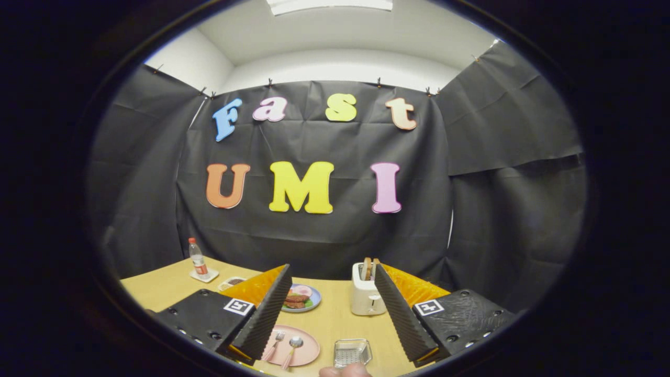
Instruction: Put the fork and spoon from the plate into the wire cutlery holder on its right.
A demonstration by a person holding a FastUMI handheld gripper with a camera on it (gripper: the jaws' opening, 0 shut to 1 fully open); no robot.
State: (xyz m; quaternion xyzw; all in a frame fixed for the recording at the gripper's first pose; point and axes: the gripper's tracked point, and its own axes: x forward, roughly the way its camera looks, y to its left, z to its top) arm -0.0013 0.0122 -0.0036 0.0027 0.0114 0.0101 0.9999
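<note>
Pink round plate holds pink-handled fork and spoon | square wire cutlery holder just right | gripper fingers spread, gripping nothing | white toaster beyond on wooden table

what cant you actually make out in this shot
- Pink plate, gripper view: one side sits behind a finger of the open tongs.
- Fork and spoon: too small to show whether they touch.
- Wire cutlery holder: contents too small to tell.
- Toaster: partly behind the other finger.
</note>
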